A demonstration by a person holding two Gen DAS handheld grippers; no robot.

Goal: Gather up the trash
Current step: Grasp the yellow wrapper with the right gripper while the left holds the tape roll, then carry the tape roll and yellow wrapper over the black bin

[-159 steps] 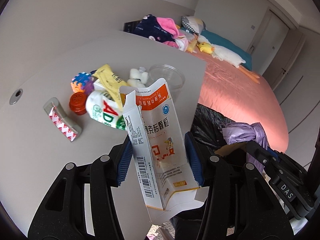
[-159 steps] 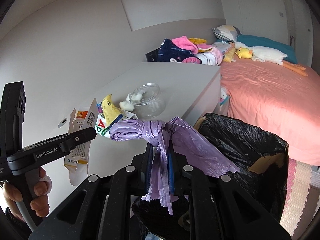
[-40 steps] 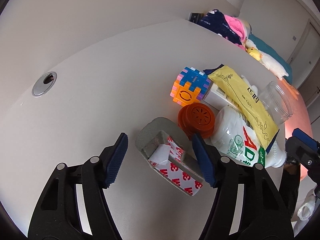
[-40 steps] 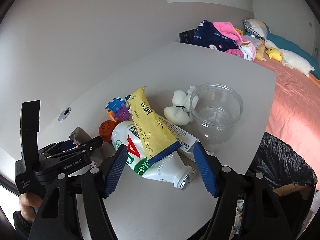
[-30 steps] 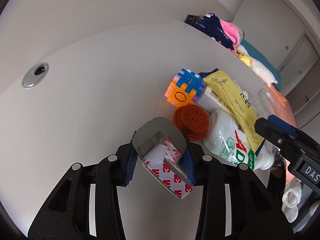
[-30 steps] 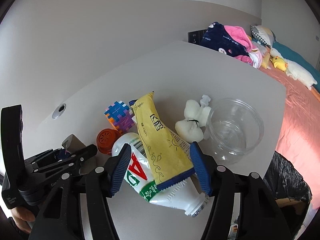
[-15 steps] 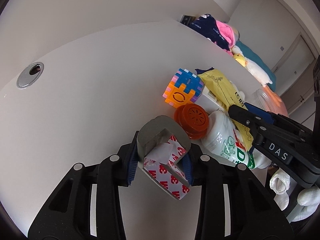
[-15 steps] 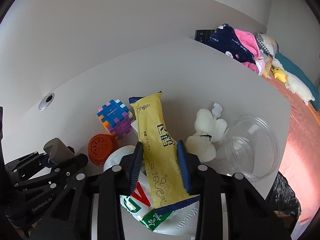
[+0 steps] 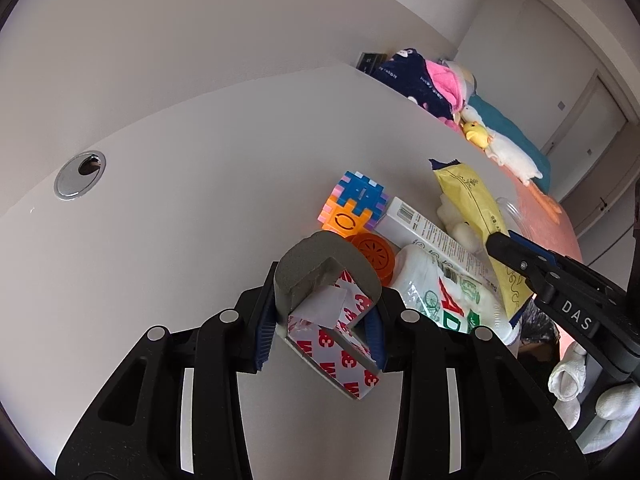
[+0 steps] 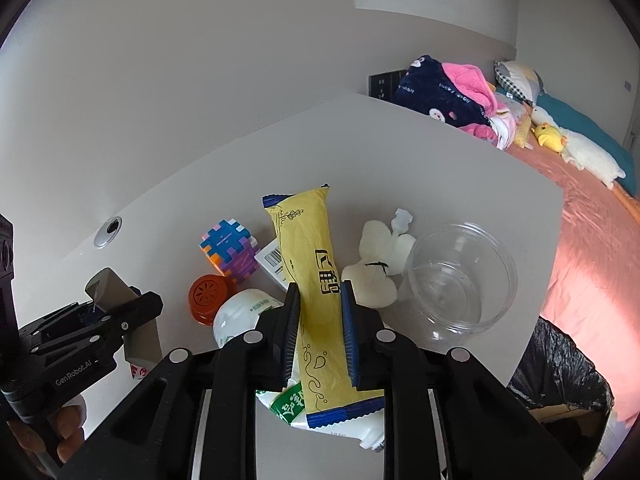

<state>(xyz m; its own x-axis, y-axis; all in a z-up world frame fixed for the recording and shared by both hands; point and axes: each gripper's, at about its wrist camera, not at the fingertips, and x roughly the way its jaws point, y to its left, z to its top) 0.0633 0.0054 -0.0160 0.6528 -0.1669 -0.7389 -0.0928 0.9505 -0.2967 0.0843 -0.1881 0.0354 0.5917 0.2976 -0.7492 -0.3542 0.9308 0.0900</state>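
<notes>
While closing: right gripper [image 10: 319, 330] astride yellow wrapper [image 10: 314, 280], long axis along the fingers.
Left gripper [image 9: 322, 330]: clamped on foam scrap [image 9: 320, 276].

The grey foam piece [image 9: 320, 268] with red-and-white paper is sitting pinched and tilted above the white table [image 9: 200, 200], while the long yellow wrapper [image 10: 316, 292] is lying across the white bottle [image 10: 244, 312].

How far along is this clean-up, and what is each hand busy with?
Roughly midway, judging by the table. The left tool is clamped on a grey foam piece with red-printed tape. The right tool is closing around the yellow wrapper. The white bottle, orange lid and clear tub remain, beside the black bin bag.
</notes>
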